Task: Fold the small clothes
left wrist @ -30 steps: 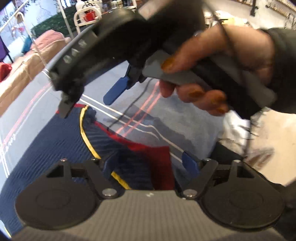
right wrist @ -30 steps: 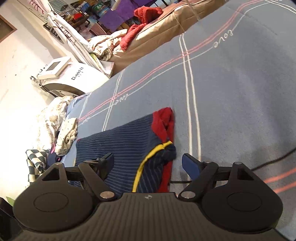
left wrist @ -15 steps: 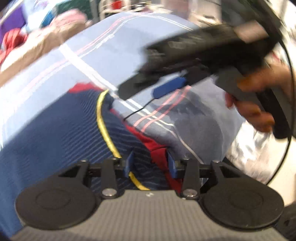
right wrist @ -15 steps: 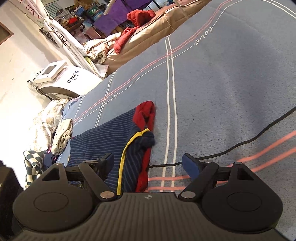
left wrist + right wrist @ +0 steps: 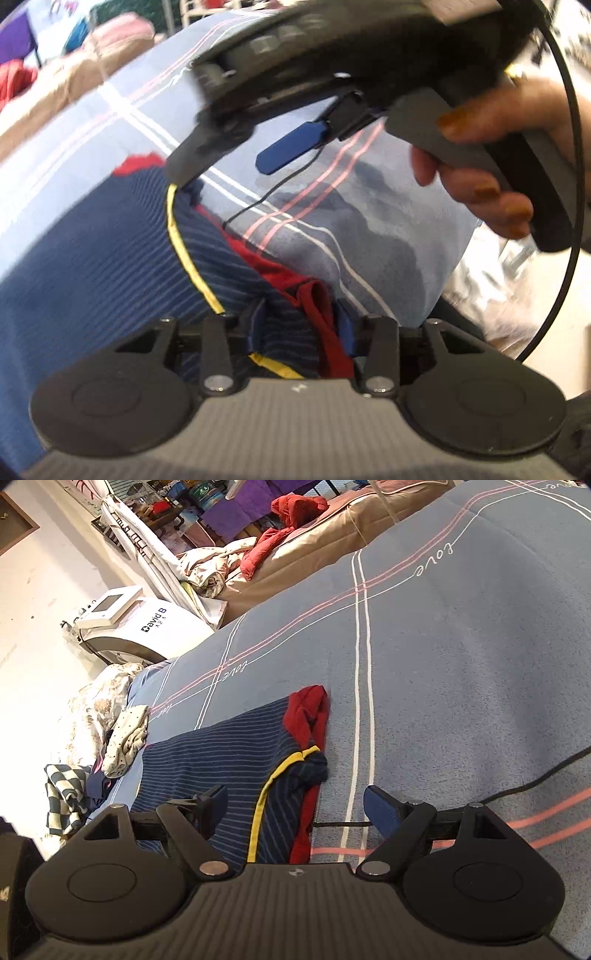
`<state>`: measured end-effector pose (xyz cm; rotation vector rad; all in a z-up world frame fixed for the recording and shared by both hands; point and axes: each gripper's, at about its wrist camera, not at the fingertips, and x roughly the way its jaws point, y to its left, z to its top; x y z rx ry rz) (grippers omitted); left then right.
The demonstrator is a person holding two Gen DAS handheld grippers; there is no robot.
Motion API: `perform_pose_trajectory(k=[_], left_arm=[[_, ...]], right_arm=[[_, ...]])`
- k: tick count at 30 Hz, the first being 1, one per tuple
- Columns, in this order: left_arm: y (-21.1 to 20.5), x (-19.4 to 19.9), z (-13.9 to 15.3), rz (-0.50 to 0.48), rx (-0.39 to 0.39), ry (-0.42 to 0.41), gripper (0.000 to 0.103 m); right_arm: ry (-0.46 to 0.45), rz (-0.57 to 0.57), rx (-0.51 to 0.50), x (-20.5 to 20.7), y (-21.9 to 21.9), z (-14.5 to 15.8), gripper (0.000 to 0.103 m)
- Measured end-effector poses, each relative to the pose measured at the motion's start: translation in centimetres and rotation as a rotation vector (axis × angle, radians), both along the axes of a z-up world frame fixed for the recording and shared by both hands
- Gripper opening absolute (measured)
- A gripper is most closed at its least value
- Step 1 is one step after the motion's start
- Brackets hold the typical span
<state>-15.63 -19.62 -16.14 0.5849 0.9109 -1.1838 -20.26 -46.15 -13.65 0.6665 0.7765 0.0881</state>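
Navy striped garment [image 5: 92, 266] bunches between my closing left gripper [image 5: 301, 325], so I pinch its red hem [image 5: 325, 325] fully before lifting, right gripper [image 5: 295, 808] idle, agape.

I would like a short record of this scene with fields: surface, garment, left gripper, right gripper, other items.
surface: blue bedspread with white and pink lines
garment: navy striped garment with red and yellow trim, lying flat on the bedspread
left gripper: left gripper closing, the garment's bunched red edge between its fingers
right gripper: right gripper open, holding nothing, above the garment's near edge
other items: black cable across the bedspread; white machine on the floor; pile of clothes at the bed's edge
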Motion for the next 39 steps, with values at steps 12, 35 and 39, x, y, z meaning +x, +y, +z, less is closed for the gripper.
perform_pose_trajectory(k=[12,35,39], left_arm=[[-1.1,-1.6,0.2,-0.061,0.047,-0.081,0.043],[-0.3,0.8,0.0,0.001,-0.023,0.056,0.027],[1.4,4.0,-0.1,0.1,-0.093,0.264,0.019]], right_arm=[[0.01,-0.007,-0.012,-0.3,0.0,0.0,0.103],[0.154,-0.064,0.251,8.5,-0.7,-4.8,0.024],[0.101,-0.074,0.279,7.3,-0.9,-3.3,0.018]])
